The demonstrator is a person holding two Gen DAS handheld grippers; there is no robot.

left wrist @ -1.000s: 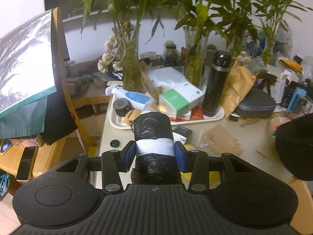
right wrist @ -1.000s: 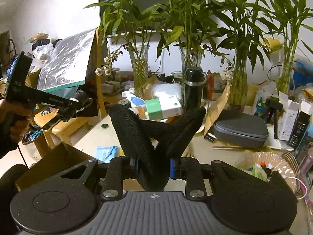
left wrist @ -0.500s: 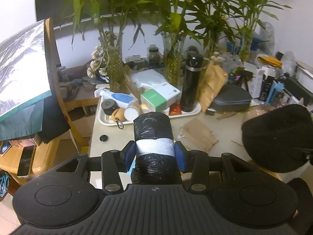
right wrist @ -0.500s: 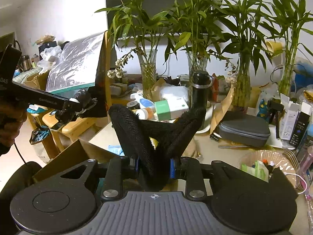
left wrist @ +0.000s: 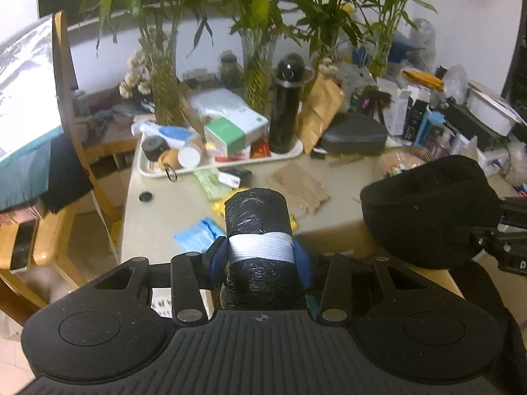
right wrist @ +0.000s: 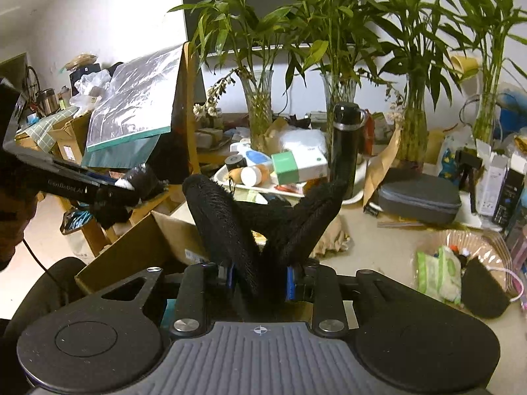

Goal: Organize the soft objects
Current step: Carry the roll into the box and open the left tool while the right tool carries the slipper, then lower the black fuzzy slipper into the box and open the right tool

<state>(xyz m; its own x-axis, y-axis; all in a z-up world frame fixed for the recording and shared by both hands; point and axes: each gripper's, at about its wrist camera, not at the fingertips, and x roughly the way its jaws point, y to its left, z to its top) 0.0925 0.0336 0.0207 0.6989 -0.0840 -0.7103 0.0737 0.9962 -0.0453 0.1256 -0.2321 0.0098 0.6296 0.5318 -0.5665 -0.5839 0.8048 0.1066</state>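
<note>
Presently, catalogued from left to right. At the far left, a silver foil sheet with a green edge (left wrist: 23,98) is leaning on a wooden chair back (left wrist: 66,98). Right of it, a white plastic tray (left wrist: 145,169) is sitting on the beige table (left wrist: 154,210), carrying a green-and-white carton (left wrist: 230,133) and a tall black flask (left wrist: 285,105); glass vases of green bamboo stalks (left wrist: 253,75) are standing behind it at the far edge.

Near centre in the left wrist view, the left gripper (left wrist: 260,256) is clamping its blue-padded fingers (left wrist: 219,256) on a black plastic-wrapped roll with a pale grey band (left wrist: 258,227), gripping it at the band. The roll is hanging above the near part of the table, with a light blue packet (left wrist: 197,235) lying near and left of it, and a torn brown cardboard scrap (left wrist: 296,187) lying farther off to the right.

Farther right, a grey zipped hard case (left wrist: 354,135) is resting on the table. At the right edge of that view, a black knitted fabric piece (left wrist: 428,210) is showing in mid-air.

In the right wrist view, the right gripper (right wrist: 260,279) is pinching that black knitted fabric piece (right wrist: 230,227) between its fingers (right wrist: 291,279); the cloth is folding upward into two lobes above an open brown cardboard box (right wrist: 131,256) at near left.
</note>
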